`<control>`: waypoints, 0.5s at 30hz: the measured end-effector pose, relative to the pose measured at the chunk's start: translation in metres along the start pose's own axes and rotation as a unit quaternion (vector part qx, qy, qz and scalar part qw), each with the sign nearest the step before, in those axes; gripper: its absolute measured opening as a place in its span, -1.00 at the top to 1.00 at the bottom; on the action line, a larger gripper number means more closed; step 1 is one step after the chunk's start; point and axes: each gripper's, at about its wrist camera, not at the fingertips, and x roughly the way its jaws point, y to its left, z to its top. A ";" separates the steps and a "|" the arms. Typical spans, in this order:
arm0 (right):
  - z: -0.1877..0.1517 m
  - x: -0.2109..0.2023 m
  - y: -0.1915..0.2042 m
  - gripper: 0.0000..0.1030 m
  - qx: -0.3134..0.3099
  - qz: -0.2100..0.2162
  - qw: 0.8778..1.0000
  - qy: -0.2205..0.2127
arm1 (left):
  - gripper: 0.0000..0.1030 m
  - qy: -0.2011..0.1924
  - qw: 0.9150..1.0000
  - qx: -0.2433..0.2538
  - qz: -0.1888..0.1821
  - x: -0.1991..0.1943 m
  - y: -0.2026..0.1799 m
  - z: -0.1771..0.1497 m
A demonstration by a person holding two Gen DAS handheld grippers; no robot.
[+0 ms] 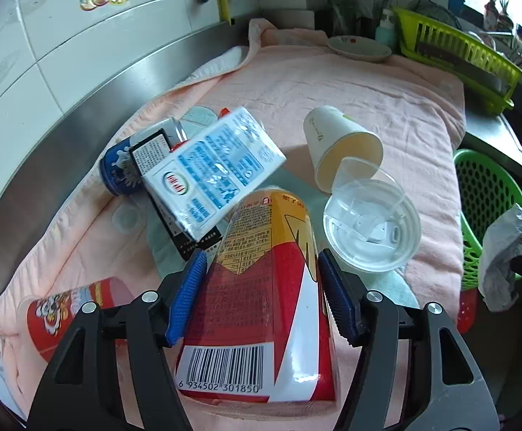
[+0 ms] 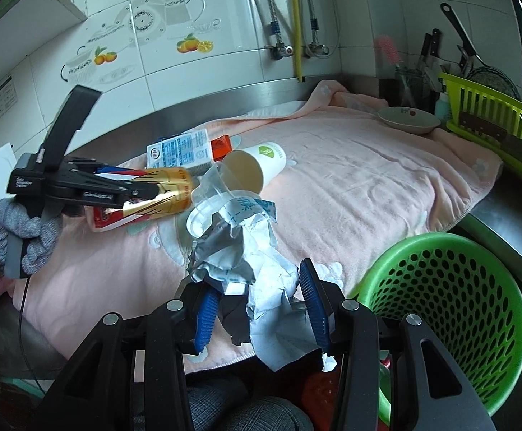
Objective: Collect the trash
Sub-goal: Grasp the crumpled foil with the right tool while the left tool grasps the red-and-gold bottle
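Observation:
My left gripper point(image 1: 261, 294) is shut on a red, gold and white drink carton point(image 1: 261, 305) and holds it over the pink towel point(image 1: 368, 100); it also shows in the right wrist view point(image 2: 142, 197). My right gripper point(image 2: 257, 309) is shut on a crumpled grey and white wrapper point(image 2: 246, 262), just left of the green perforated basket point(image 2: 451, 309). On the towel lie a blue and white milk carton point(image 1: 214, 168), a blue can point(image 1: 120, 168), a red can point(image 1: 67, 309), a tipped paper cup point(image 1: 336, 143) and a clear plastic lid point(image 1: 372, 230).
A white dish point(image 1: 359, 48) sits at the towel's far edge. A yellow-green dish rack point(image 1: 465, 57) stands at the back right. A steel backsplash and tiled wall run along the left. The green basket point(image 1: 487, 194) sits off the towel's right edge.

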 end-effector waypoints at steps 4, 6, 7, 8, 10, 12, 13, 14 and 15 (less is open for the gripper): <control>-0.002 -0.010 -0.004 0.18 0.005 -0.009 1.000 -0.008 | -0.18 -0.008 1.000 -0.013 -0.009 -0.014 0.001 -0.009; -0.003 -0.014 -0.006 0.18 0.008 -0.012 1.000 -0.011 | -0.18 -0.007 1.000 -0.012 -0.015 -0.015 0.000 -0.013; -0.004 -0.016 -0.007 0.18 0.009 -0.014 1.000 -0.012 | -0.18 -0.005 1.000 -0.011 -0.015 -0.013 -0.001 -0.013; -0.004 -0.018 -0.008 0.18 0.011 -0.015 1.000 -0.013 | -0.18 -0.001 1.000 -0.008 -0.016 -0.012 -0.003 -0.015; -0.006 -0.020 -0.009 0.18 0.013 -0.017 1.000 -0.014 | -0.17 0.007 1.000 -0.006 -0.018 -0.009 -0.006 -0.019; -0.008 -0.021 -0.010 0.18 0.015 -0.018 1.000 -0.013 | -0.17 0.017 1.000 -0.004 -0.023 -0.006 -0.007 -0.021; -0.008 -0.021 -0.010 0.18 0.016 -0.019 1.000 -0.013 | -0.17 0.019 1.000 -0.002 -0.022 -0.005 -0.008 -0.022; -0.009 -0.021 -0.011 0.18 0.017 -0.019 1.000 -0.012 | -0.17 0.022 1.000 0.001 -0.023 -0.004 -0.009 -0.023; -0.009 -0.021 -0.011 0.18 0.018 -0.019 1.000 -0.012 | -0.17 0.026 0.999 0.001 -0.024 -0.003 -0.009 -0.023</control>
